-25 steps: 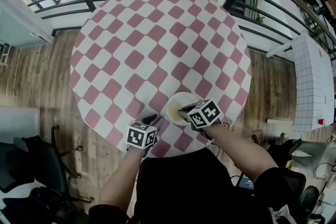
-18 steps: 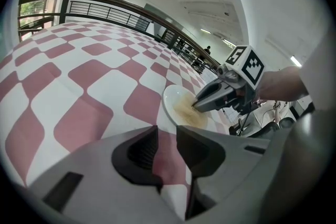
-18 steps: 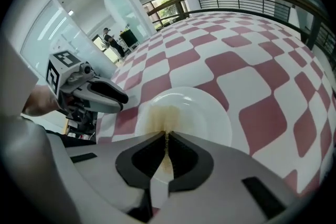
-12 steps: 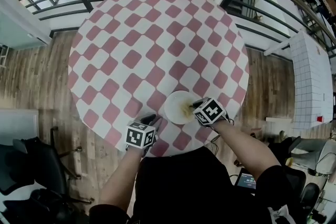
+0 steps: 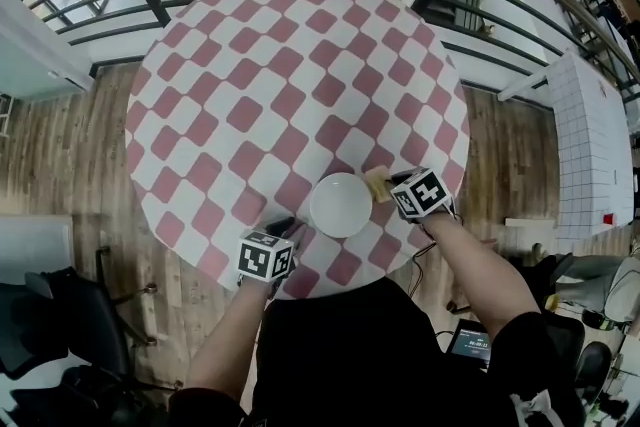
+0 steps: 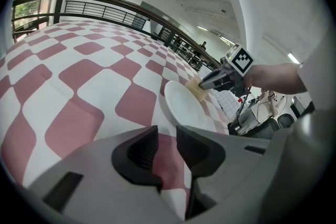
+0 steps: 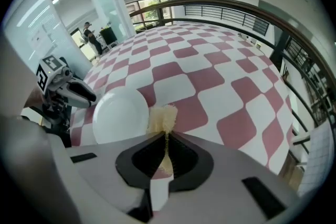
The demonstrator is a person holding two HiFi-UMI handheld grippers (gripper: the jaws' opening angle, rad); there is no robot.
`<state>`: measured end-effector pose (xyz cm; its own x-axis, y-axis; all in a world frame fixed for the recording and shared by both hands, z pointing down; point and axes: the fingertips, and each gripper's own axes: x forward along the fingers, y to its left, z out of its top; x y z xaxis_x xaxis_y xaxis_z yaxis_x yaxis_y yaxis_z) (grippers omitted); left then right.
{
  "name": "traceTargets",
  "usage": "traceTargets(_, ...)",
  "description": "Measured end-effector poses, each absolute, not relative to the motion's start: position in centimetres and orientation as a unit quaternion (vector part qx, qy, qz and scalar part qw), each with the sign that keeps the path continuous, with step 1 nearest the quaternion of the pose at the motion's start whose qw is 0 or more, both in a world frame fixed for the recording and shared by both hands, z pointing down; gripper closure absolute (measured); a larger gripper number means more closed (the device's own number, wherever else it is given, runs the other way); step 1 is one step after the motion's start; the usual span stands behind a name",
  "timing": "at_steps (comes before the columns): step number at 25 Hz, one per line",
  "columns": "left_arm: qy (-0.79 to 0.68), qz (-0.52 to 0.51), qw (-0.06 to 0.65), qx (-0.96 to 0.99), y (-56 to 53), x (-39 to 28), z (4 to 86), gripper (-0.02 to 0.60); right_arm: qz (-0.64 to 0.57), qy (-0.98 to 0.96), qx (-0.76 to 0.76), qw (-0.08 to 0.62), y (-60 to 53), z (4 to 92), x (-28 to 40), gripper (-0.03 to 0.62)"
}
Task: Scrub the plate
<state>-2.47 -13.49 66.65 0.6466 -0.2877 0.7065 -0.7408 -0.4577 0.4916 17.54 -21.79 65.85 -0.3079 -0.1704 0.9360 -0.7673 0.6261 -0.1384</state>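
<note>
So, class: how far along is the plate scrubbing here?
Done, apparently: the plate looks plain white, with no marks showing. In hand: the right gripper is shut on the sponge, beside the plate's rim, not on it. The left gripper is open and empty. Left: perhaps more scrubbing.

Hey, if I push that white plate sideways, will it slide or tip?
Likely slides: the plate lies flat and unheld on the smooth checkered tabletop. Tipping seems unlikely, since it looks shallow and wide.
</note>
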Motion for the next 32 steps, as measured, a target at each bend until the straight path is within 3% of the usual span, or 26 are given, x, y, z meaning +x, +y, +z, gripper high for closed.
traceTargets(10,-0.325,0.269,0.414,0.807,-13.3,-2.5,66.3,0.468,0.268,-0.799,0.347,0.412,-24.8,61.5,13.5,0.568)
traceTargets(16,-0.328,0.265,0.415,0.806,-13.1,-2.5,66.2,0.468,0.376,-0.819,0.264,0.343,-22.0,62.2,5.1,0.566)
traceTargets(23,-0.333,0.262,0.417,0.804,-12.9,-2.6,66.0,0.468,0.386,-0.798,0.243,0.393,-20.3,66.0,2.5,0.566)
traceTargets(32,-0.332,0.265,0.418,0.803,-12.7,-2.7,66.3,0.468,0.333,-0.764,0.323,0.448,-24.1,66.6,11.4,0.568)
